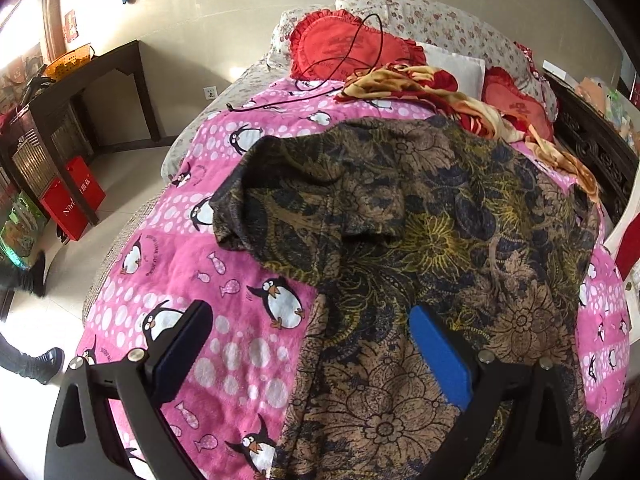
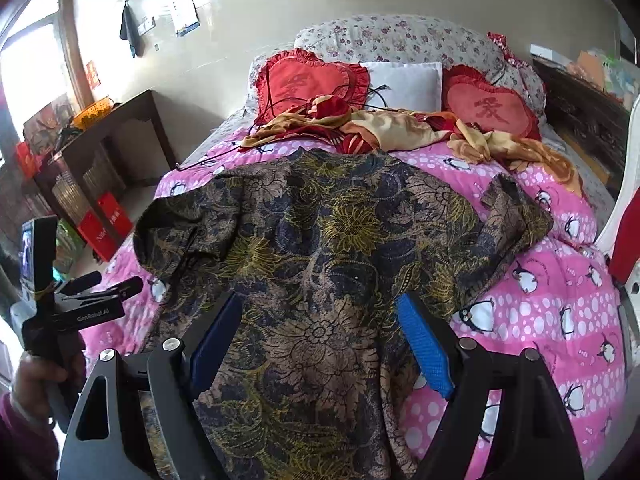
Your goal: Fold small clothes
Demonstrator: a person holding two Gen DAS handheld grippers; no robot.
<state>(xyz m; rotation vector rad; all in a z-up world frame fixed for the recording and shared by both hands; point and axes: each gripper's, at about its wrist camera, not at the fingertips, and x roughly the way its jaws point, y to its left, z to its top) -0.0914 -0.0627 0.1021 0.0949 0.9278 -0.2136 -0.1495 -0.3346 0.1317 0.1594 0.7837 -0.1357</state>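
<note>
A brown, navy and yellow floral short-sleeved shirt (image 1: pixel 420 232) (image 2: pixel 320 248) lies spread flat on the pink penguin quilt (image 1: pixel 192 272) (image 2: pixel 540 312). Its left sleeve (image 1: pixel 256 184) is rumpled; its right sleeve (image 2: pixel 516 216) lies out to the side. My left gripper (image 1: pixel 308 316) hovers open above the shirt's lower left edge, one finger over quilt, the other over cloth. My right gripper (image 2: pixel 320 300) is open over the shirt's lower middle, holding nothing. The left gripper's body (image 2: pixel 72 304) shows in the right wrist view, gripped by a hand (image 2: pixel 36 368).
At the bed's head lie two red heart cushions (image 2: pixel 312 80), a white pillow (image 2: pixel 404 82), a crumpled red-and-gold cloth (image 2: pixel 380 128) and a black cable (image 1: pixel 352 48). A dark wooden table (image 1: pixel 88 92) and red boxes (image 1: pixel 72 200) stand left; a dark carved bed frame (image 1: pixel 592 148) right.
</note>
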